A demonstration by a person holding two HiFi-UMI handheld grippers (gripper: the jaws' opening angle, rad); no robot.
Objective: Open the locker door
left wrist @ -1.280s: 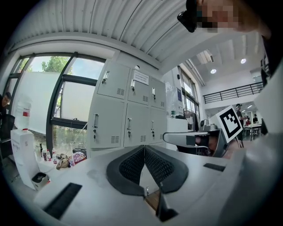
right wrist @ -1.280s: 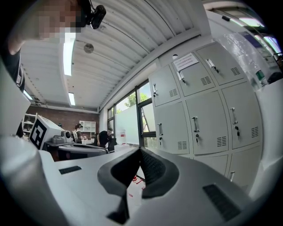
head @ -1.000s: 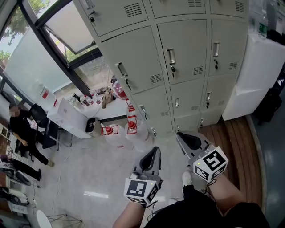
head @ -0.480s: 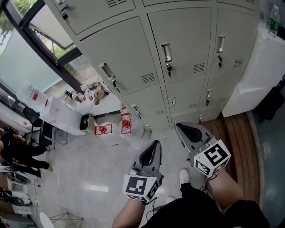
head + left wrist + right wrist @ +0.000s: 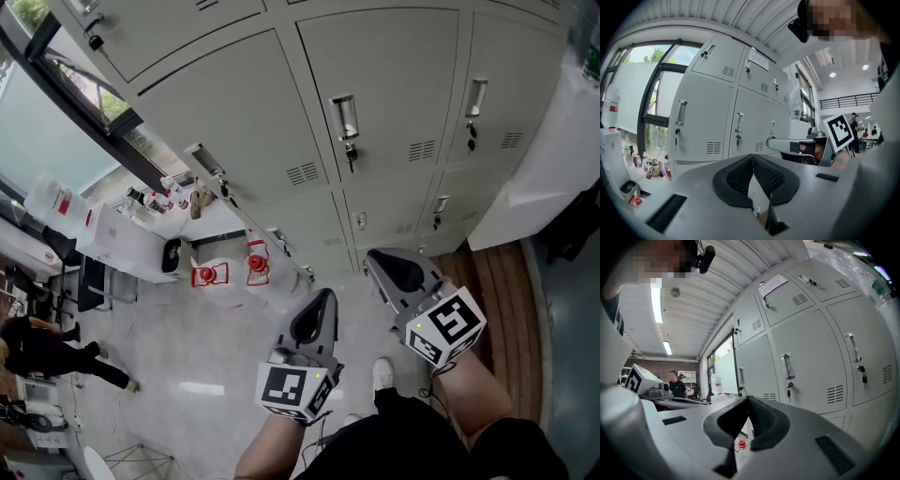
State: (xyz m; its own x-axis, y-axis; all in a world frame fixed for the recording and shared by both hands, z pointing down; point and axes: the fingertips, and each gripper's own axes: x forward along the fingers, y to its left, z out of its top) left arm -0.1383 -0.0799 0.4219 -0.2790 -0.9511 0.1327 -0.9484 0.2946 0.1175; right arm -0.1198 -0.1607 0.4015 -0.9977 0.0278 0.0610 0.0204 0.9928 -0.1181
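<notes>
A bank of grey metal lockers (image 5: 394,103) fills the top of the head view, all doors closed. The nearest door has a vertical handle (image 5: 345,117) with a key lock under it; the same handle (image 5: 786,365) shows in the right gripper view. My left gripper (image 5: 323,298) is held low over the floor, jaws shut and empty, well short of the lockers. My right gripper (image 5: 380,261) is beside it, slightly nearer the lockers, jaws shut with nothing between them. In the left gripper view the pads of the left gripper (image 5: 753,158) meet in front of a door handle (image 5: 738,123).
A white table (image 5: 141,246) with bottles and clutter stands left of the lockers by the window. Red-labelled items (image 5: 208,274) sit on the floor below it. A white covered block (image 5: 548,159) stands at the right on a wooden strip (image 5: 487,281). A person (image 5: 37,342) is far left.
The lockers have grown larger and slid down in the head view as the view came nearer. Both grippers stayed shut and kept their places in the picture. The person at left moved.
</notes>
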